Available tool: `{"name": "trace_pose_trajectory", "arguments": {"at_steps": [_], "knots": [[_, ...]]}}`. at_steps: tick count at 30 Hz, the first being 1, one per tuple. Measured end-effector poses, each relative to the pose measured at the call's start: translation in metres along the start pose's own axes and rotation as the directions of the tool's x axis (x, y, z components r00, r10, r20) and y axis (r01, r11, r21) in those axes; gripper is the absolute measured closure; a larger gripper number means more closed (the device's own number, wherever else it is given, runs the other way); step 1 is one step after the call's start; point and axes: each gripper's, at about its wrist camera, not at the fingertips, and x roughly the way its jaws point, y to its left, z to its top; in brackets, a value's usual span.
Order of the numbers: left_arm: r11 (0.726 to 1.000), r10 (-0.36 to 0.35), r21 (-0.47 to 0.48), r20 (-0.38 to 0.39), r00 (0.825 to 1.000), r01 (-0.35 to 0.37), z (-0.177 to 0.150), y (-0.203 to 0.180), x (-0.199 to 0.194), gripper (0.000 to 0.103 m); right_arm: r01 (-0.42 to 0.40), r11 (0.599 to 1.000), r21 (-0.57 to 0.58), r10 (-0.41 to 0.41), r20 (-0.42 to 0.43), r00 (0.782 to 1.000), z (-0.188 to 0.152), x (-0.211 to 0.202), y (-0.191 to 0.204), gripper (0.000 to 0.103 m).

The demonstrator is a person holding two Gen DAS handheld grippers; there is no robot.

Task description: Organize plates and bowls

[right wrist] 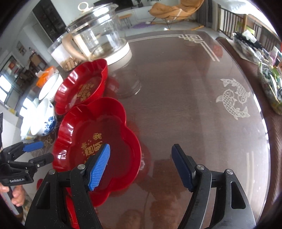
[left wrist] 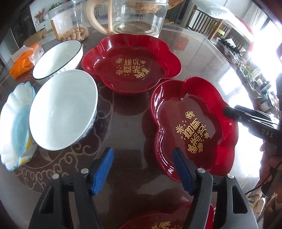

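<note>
Two red flower-shaped plates with gold writing lie on the dark glass table, a far plate (left wrist: 131, 65) and a near plate (left wrist: 192, 128). The rim of a third red plate (left wrist: 165, 223) shows below my left gripper. To the left stand a black-rimmed white bowl (left wrist: 58, 59), a tilted blue-and-white bowl (left wrist: 63, 109) and a scalloped pale-blue dish (left wrist: 15, 123). My left gripper (left wrist: 142, 169) is open over bare table beside the near plate's left rim. My right gripper (right wrist: 141, 167) is open, its left pad over the near plate (right wrist: 109, 126), whose right rim lies between the jaws without being pressed.
A glass kettle (left wrist: 139, 15) and a plastic jar of snacks (left wrist: 70, 22) stand behind the plates. An orange tissue pack (left wrist: 24, 59) lies far left. Cluttered items (right wrist: 269, 84) line the table's right edge. A bare hand (right wrist: 17, 195) holds the left gripper.
</note>
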Motion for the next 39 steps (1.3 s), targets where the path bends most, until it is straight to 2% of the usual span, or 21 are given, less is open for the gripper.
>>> {"name": "trace_pose_trajectory", "arguments": {"at_steps": [3, 4, 5, 6, 7, 8, 9, 12, 17, 22, 25, 28, 31, 35, 39], "knots": [[1.0, -0.014, -0.012, -0.026, 1.0, 0.013, -0.001, -0.003, 0.011, 0.051, 0.007, 0.999, -0.031, -0.008, -0.027, 1.0, 0.008, 0.014, 0.005, 0.03], [1.0, -0.022, -0.014, -0.038, 0.999, 0.021, -0.001, -0.004, 0.015, 0.064, 0.011, 0.999, -0.04, -0.012, -0.032, 0.999, 0.009, 0.017, 0.006, 0.03], [0.999, -0.034, -0.012, -0.05, 0.998, 0.033, -0.001, -0.004, 0.02, 0.077, 0.011, 0.999, -0.048, -0.013, -0.037, 0.999, 0.009, 0.018, 0.007, 0.039], [0.999, -0.05, -0.008, -0.053, 0.997, 0.05, -0.002, -0.006, 0.022, 0.081, 0.005, 0.999, -0.054, -0.007, -0.05, 0.999, 0.01, 0.021, 0.008, 0.066], [0.998, -0.057, -0.002, -0.047, 0.997, 0.057, -0.002, -0.008, 0.022, 0.09, -0.017, 0.998, -0.054, 0.014, -0.063, 0.998, 0.01, 0.022, 0.009, 0.077], [0.999, -0.048, 0.005, -0.038, 0.998, 0.048, -0.003, -0.01, 0.021, 0.094, -0.016, 0.998, -0.055, 0.012, -0.067, 0.998, 0.01, 0.022, 0.011, 0.08], [1.0, -0.029, 0.002, -0.026, 0.999, 0.029, -0.003, -0.011, 0.019, 0.095, -0.008, 0.998, -0.064, 0.004, -0.063, 0.998, 0.009, 0.021, 0.014, 0.081], [0.998, -0.05, -0.028, 0.008, 0.999, 0.05, -0.004, -0.005, 0.003, 0.096, 0.009, 0.997, -0.071, -0.012, -0.043, 0.999, 0.003, 0.007, 0.019, 0.084], [0.996, -0.089, -0.01, 0.087, 0.992, 0.091, -0.017, 0.003, -0.056, 0.096, -0.022, 0.998, -0.061, 0.025, 0.034, 0.999, -0.01, -0.05, 0.035, 0.088], [0.995, -0.1, 0.013, 0.12, 0.988, 0.1, -0.054, 0.017, -0.11, 0.094, -0.066, 0.995, -0.068, 0.072, 0.086, 0.994, -0.043, -0.113, 0.074, 0.088], [0.996, -0.085, 0.015, 0.128, 0.988, 0.084, -0.084, 0.025, -0.125, 0.094, -0.095, 0.993, -0.064, 0.101, 0.097, 0.99, -0.072, -0.132, 0.096, 0.088], [0.999, -0.05, 0.029, 0.124, 0.991, 0.046, -0.116, 0.029, -0.126, 0.094, -0.129, 0.991, -0.042, 0.132, 0.092, 0.987, -0.101, -0.129, 0.108, 0.088], [0.998, -0.002, 0.059, 0.113, 0.994, -0.005, -0.14, 0.025, -0.115, 0.094, -0.116, 0.993, -0.037, 0.118, 0.071, 0.99, -0.122, -0.113, 0.115, 0.088], [0.999, -0.009, 0.048, 0.07, 0.998, 0.005, -0.153, 0.03, -0.093, 0.093, -0.103, 0.995, 0.005, 0.103, 0.025, 0.994, -0.142, -0.09, 0.115, 0.088], [0.999, 0.01, 0.047, 0.064, 0.998, -0.013, -0.161, 0.033, -0.084, 0.093, -0.084, 0.996, 0.005, 0.084, 0.002, 0.996, -0.156, -0.079, 0.118, 0.088]]}}
